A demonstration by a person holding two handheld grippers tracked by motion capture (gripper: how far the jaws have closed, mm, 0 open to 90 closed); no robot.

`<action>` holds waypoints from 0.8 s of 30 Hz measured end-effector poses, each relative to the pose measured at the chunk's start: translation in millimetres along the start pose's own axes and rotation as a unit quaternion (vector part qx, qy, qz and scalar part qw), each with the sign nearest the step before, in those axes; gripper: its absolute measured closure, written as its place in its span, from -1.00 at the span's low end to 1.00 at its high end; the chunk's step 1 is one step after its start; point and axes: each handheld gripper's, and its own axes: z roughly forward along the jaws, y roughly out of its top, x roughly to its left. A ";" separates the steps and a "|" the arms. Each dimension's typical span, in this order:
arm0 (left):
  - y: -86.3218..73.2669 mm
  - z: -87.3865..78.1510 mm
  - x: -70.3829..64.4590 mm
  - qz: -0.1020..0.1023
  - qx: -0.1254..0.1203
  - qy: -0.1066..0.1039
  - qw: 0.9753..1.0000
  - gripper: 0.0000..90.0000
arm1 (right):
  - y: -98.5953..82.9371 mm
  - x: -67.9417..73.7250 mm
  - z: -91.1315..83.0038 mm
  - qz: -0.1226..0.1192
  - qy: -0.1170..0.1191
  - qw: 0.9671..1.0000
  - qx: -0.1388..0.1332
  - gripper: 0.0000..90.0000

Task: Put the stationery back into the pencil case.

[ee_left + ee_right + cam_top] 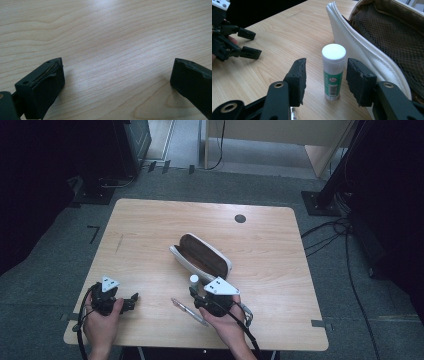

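The high view sits above the person's side and looks forward and down, taking in the whole table (150,220) from well back, with floor beyond its far edge. The left gripper view rides low and very close over the wood, facing along its own jaws at bare tabletop (112,37). The right gripper view is close as well, tilted down along its jaws toward the glue stick (333,71) beside the open case (372,52), with the left gripper (244,45) farther off. Glue stick (194,279), case (202,256) and left gripper (134,301) also appear from above.
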 end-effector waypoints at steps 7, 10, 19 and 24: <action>0.0 0.0 0.0 0.000 0.000 0.000 1.000 -1.00 | 3.4 5.5 7.8 -0.006 -0.018 1.000 0.002 0.08; 0.0 0.0 0.0 0.000 0.000 0.000 1.000 -1.00 | 3.9 6.7 10.9 -0.009 -0.036 0.999 0.003 0.08; 0.0 0.0 0.0 0.000 0.000 0.000 1.000 -1.00 | 5.2 11.8 20.5 -0.010 -0.050 0.999 0.004 0.11; 0.0 0.0 0.1 0.000 0.000 0.000 1.000 -1.00 | 6.7 14.0 25.2 -0.006 -0.060 0.998 0.001 0.15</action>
